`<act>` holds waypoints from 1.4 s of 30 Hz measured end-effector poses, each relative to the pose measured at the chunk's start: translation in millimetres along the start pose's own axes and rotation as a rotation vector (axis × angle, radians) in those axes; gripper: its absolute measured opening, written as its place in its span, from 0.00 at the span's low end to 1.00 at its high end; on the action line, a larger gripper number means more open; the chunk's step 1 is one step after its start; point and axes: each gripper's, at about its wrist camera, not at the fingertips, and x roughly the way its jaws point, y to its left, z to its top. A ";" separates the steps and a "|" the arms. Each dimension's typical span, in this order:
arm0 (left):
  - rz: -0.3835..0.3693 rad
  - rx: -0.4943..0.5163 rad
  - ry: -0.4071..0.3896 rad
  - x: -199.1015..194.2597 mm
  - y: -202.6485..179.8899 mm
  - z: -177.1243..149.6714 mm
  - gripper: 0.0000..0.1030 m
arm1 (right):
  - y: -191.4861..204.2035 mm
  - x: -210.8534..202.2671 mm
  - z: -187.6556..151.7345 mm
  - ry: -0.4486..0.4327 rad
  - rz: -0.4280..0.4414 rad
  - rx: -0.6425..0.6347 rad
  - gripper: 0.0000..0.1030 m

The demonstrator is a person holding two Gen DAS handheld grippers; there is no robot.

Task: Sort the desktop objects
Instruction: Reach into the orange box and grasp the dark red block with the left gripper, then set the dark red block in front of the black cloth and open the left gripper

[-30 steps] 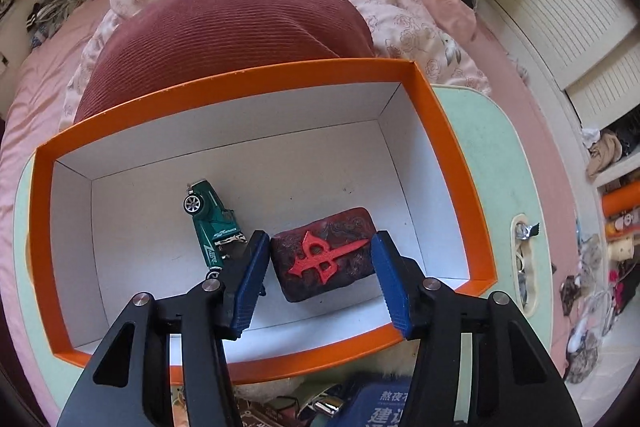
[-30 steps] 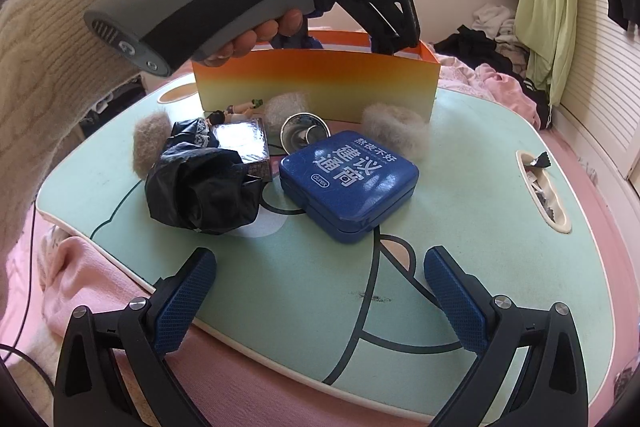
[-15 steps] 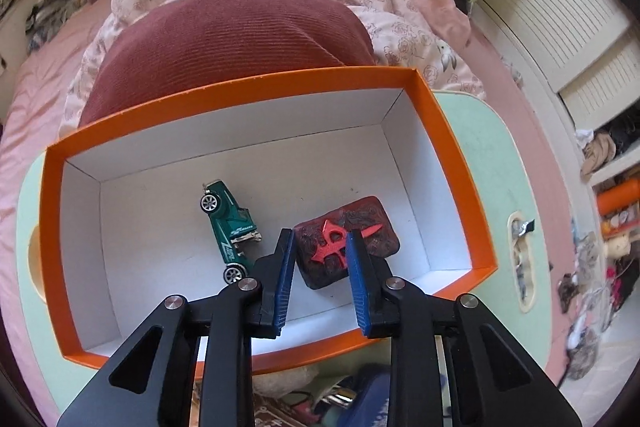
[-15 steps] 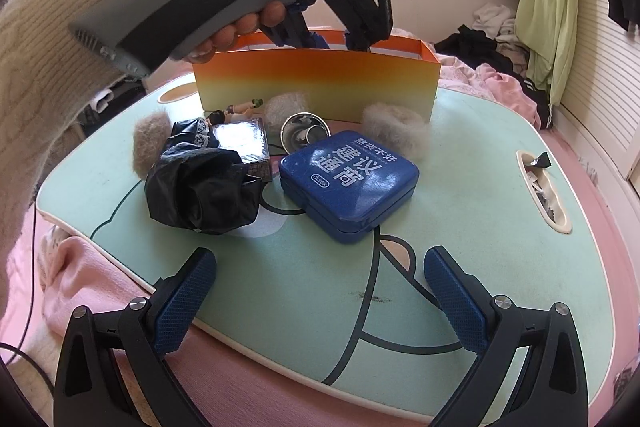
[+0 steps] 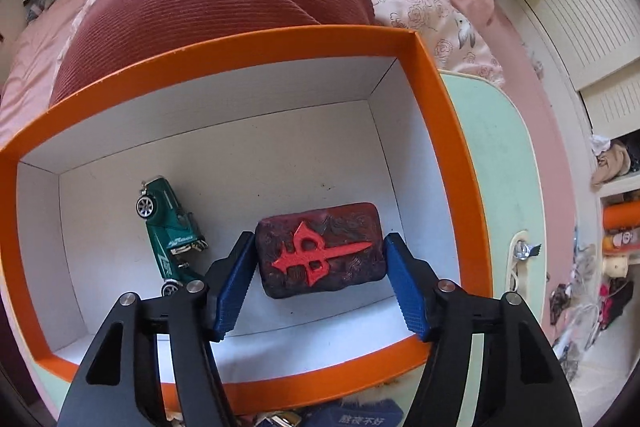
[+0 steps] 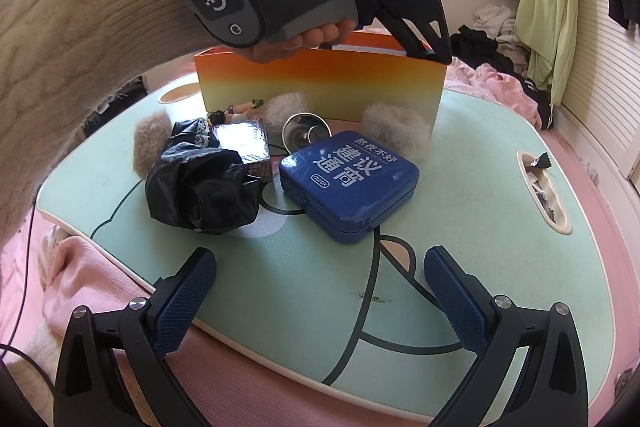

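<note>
Desktop objects partly sorted. Nearest, right gripper [image 6: 320, 301] hovers wide apart, empty, over table [image 6: 480, 247] front edge. Ahead, unsorted: black plastic bag [image 6: 204, 187], blue tin [image 6: 349, 183], small box [image 6: 244, 143], metal cup [image 6: 306, 131], fluff balls. Beyond, orange box [image 5: 452, 163] holds green toy car [image 5: 168, 227] and red-marked block [image 5: 320, 255]; left gripper [image 5: 320, 279] spread, straddling block, seemingly released. Box walls close; lift straight up.

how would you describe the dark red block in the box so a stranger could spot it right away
Find the orange box with white inner walls on the pale green table. Two things lie on its floor: a green toy car to the left and, beside it, the dark red block, framed by the open jaws of the left gripper. Only the block is a rounded slab with a raised bright red dagger-like symbol.
</note>
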 end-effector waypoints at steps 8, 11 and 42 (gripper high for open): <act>-0.139 -0.002 -0.080 -20.1 33.3 -17.6 0.62 | 0.1 0.3 -1.0 -0.001 0.001 0.000 1.00; -0.190 -0.002 -0.193 -59.0 52.5 -30.4 0.62 | 0.1 0.3 -1.2 -0.001 0.000 0.000 1.00; -0.348 0.115 -0.492 -66.9 128.2 -262.1 0.66 | -4.5 2.2 0.8 0.002 -0.004 -0.001 1.00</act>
